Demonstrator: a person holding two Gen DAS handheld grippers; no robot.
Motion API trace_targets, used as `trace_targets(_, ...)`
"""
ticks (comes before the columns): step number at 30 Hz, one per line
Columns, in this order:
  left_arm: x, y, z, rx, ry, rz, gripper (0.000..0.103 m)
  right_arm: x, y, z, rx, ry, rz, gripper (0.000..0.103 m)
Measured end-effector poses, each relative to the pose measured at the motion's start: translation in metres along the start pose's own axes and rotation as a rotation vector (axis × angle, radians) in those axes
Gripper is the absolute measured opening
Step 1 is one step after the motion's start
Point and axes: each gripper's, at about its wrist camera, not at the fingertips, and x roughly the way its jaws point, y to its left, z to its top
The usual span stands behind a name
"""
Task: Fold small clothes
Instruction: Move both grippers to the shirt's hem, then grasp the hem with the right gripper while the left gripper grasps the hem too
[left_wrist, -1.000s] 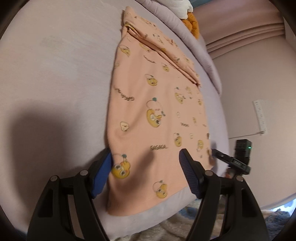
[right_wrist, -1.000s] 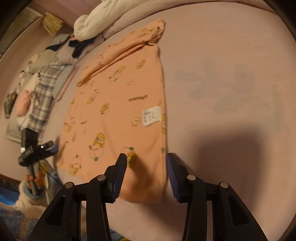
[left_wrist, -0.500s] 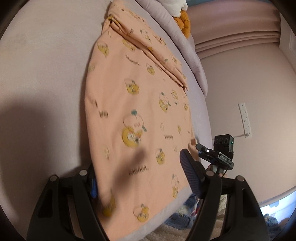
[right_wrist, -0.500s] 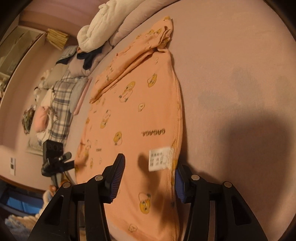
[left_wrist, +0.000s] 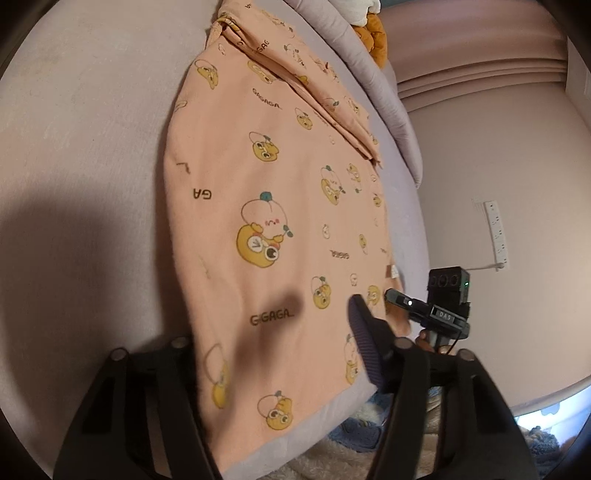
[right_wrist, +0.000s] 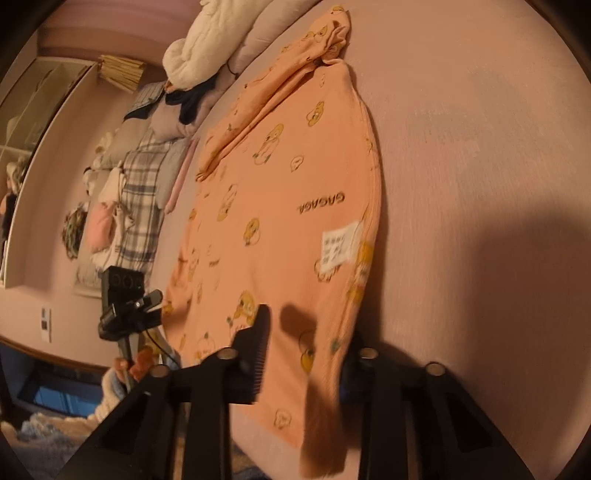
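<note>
A small peach garment (left_wrist: 273, 206) with yellow cartoon prints lies flat on a pale bed (left_wrist: 81, 155), its sleeves folded in at the far end. My left gripper (left_wrist: 273, 347) is open, its jaws straddling the near left edge of the hem; the left finger is hidden under the cloth. In the right wrist view the garment (right_wrist: 288, 206) shows a white care label (right_wrist: 340, 247). My right gripper (right_wrist: 306, 347) is open and straddles the near right edge of the hem, which drapes over the right finger.
A tripod camera (left_wrist: 443, 302) stands off the bed's near edge, also in the right wrist view (right_wrist: 125, 302). Pillows and a white duvet (right_wrist: 207, 40) lie at the far end. Plaid and pink clothes (right_wrist: 136, 192) hang by the wall. A power strip (left_wrist: 496, 229) is on the wall.
Both grippers have moved forward and down onto the near hem; the cloth now lies between the jaws of each and covers one finger of each. Jaws stay open.
</note>
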Motion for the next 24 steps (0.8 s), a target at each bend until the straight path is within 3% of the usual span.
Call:
trace_targets(2, -0.002, 0.005, -0.004, -0.01, 0.009, -0.001, 0.026, -0.002, 0.0, 0.0, -0.01, 0.002, -0.02, 0.014)
trace_targets(5, -0.001, 0.014, -0.008, -0.013, 0.04, -0.005, 0.006, -0.007, 0.001, -0.006, -0.027, 0.008, 0.018, 0.013)
trace_targets(7, -0.002, 0.014, -0.007, -0.008, 0.041, -0.025, 0.006, -0.009, 0.008, -0.01, -0.065, 0.002, 0.049, 0.013)
trace_targets(10, -0.014, 0.006, 0.005, -0.002, -0.018, -0.164, 0.005, -0.011, 0.02, -0.005, -0.097, -0.017, 0.073, 0.012)
trace_targets(12, -0.019, 0.002, 0.012, 0.004, -0.05, -0.213, 0.005, -0.013, 0.025, 0.001, -0.11, -0.043, 0.102, 0.011)
trace_targets(18, -0.029, -0.022, 0.045, 0.072, -0.106, -0.223, 0.005, -0.021, 0.047, 0.036, -0.131, -0.148, 0.175, 0.011)
trace_targets(24, -0.041, -0.037, 0.102, 0.12, -0.213, -0.271, 0.005, -0.026, 0.075, 0.084, -0.191, -0.243, 0.213, 0.011)
